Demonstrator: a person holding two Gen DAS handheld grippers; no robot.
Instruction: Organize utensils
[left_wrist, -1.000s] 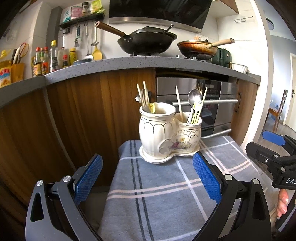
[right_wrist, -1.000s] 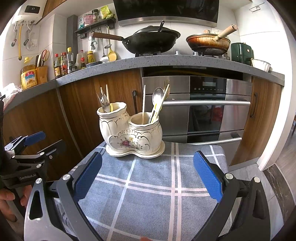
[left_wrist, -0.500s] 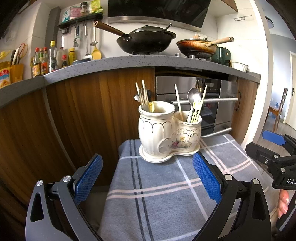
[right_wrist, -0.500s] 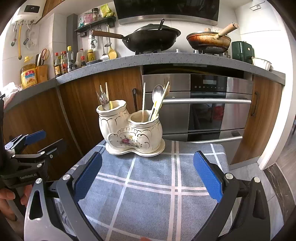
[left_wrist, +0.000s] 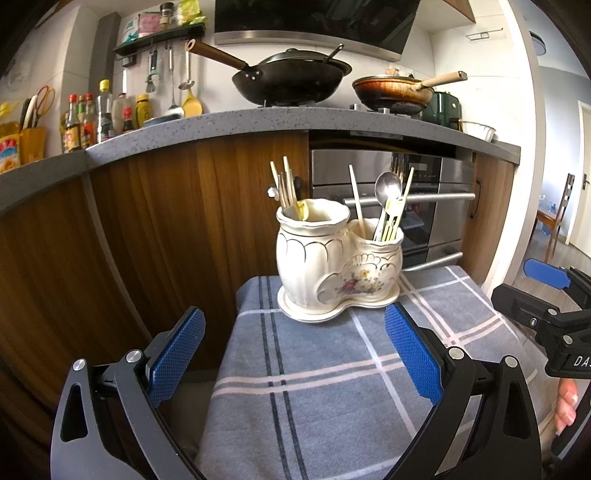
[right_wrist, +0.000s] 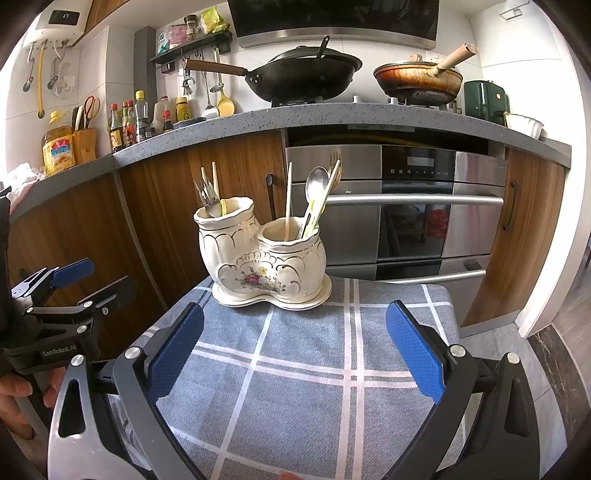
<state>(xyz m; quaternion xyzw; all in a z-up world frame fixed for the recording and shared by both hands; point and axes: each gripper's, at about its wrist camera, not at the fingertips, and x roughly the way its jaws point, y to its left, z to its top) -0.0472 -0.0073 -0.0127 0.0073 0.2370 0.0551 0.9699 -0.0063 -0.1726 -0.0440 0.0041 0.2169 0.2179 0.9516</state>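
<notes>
Both wide open, holding nothing: left hand-held gripper (left_wrist: 293, 349), right hand-held gripper (right_wrist: 295, 347). Spoon (right_wrist: 316, 183) standing in holder (right_wrist: 263, 254) on checked cloth (right_wrist: 306, 369). Could tip over if bumped hard.

**Glaze, weave, steel and grain**

The twin-pot utensil holder (left_wrist: 334, 258) is glossy glazed ceramic with gilt lines. Under it, the surface wears a matt woven checked cloth (right_wrist: 314, 369). The spoon (right_wrist: 316, 182) is polished metal. The left tongs (left_wrist: 293, 356) carry textured blue pads on matt black arms. The oven (right_wrist: 417, 206) is brushed steel, the cabinets (left_wrist: 166, 221) satin wood.
</notes>
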